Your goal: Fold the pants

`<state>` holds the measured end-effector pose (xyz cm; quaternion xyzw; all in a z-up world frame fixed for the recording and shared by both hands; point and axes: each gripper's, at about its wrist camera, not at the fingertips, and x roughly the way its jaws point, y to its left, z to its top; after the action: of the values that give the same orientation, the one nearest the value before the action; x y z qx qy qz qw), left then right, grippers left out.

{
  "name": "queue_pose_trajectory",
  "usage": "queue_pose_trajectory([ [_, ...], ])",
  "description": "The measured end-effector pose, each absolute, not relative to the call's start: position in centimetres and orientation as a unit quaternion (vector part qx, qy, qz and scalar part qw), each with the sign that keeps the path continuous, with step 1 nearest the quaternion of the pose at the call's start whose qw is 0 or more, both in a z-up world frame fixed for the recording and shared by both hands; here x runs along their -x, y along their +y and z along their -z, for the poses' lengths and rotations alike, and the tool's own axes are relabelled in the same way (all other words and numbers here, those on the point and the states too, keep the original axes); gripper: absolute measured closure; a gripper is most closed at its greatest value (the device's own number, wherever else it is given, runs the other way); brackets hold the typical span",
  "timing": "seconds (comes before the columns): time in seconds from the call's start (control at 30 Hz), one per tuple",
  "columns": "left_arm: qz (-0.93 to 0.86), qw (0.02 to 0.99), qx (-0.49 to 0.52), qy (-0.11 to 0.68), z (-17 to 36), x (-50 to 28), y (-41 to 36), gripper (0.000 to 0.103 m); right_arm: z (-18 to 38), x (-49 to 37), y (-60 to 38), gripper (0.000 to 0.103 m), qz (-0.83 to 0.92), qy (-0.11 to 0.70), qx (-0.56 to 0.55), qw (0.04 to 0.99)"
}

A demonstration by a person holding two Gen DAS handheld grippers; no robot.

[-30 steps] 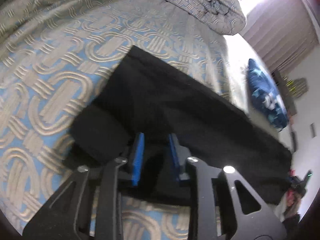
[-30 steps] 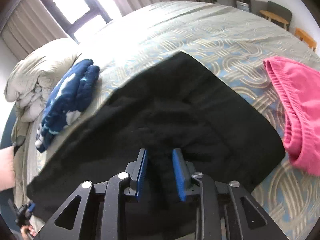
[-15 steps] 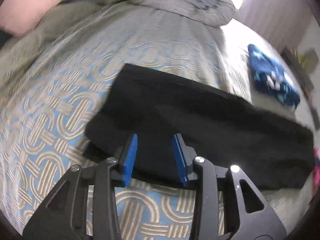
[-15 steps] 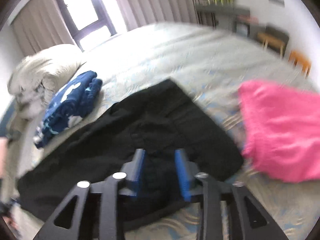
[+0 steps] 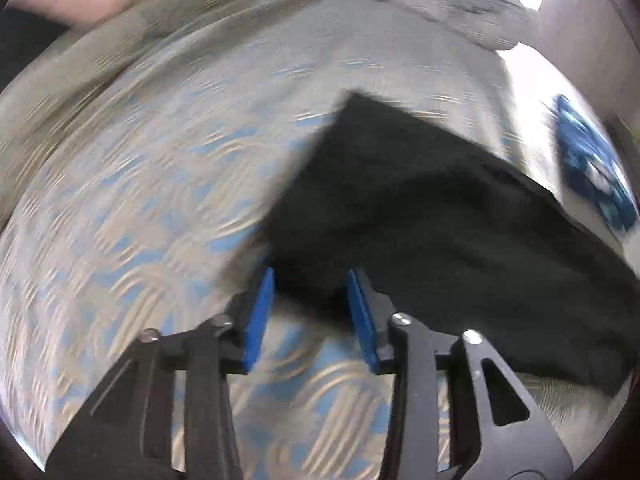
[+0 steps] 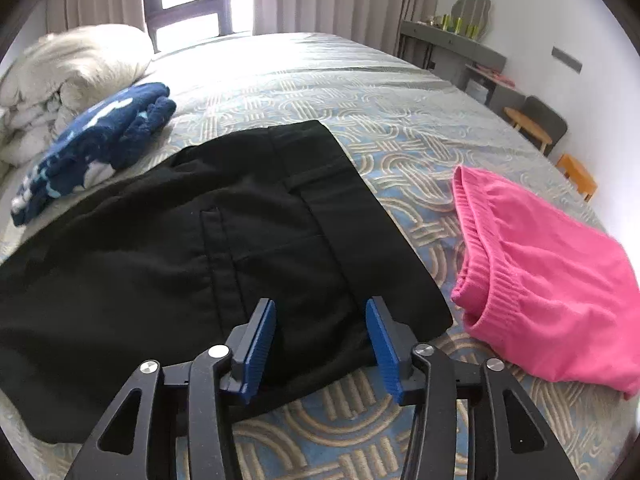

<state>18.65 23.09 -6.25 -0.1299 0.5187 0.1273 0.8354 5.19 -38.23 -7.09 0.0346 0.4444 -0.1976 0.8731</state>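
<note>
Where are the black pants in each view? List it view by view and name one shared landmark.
Left wrist: black pants fill centre to right, ahead of the fingers.
Right wrist: black pants fill centre to left, waistband nearest the fingers.
Shared landmark: blue garment beyond the pants.

no readable text, labels, or numbers

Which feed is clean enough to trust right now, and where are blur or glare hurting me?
Left wrist view: heavy motion blur smears the patterned blue-and-beige bedspread and the edges of the black pants; only the left gripper is crisp. Right wrist view: sharp, pants seams readable, but the bright window blows out and washes the far bed; fisheye bends both.
</note>
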Motion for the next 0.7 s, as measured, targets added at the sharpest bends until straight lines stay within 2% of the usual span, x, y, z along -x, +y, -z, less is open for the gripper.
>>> queue_pose_trajectory([
  [0.13, -0.056, 0.808, 0.315, 0.495, 5.9, -15.8, 27.1, 0.059, 6.2, -4.5, -36.8, 0.042, 0.189, 0.447, -0.031, 0.874],
  [0.2, -0.015, 0.776, 0.406, 0.483, 6.7, -14.8, 28.5, 0.053, 5.4, -3.7, -36.5, 0.042, 0.158, 0.435, -0.070, 0.883],
  [0.3, 0.033, 0.727, 0.489, 0.481, 8.5, -14.6, 28.1, 0.052, 4.5, -3.1, -35.3, 0.042, 0.146, 0.421, -0.083, 0.891],
  [0.53, 0.022, 0.700, 0.540, 0.467, 10.8, -17.0, 27.7, 0.053, 1.8, -2.1, -30.3, 0.041, 0.084, 0.391, -0.095, 0.911],
  [0.7, 0.001, 0.718, 0.504, 0.480, 10.2, -18.7, 26.8, 0.053, 0.2, -2.0, -25.8, 0.039, 0.029, 0.389, -0.083, 0.917],
])
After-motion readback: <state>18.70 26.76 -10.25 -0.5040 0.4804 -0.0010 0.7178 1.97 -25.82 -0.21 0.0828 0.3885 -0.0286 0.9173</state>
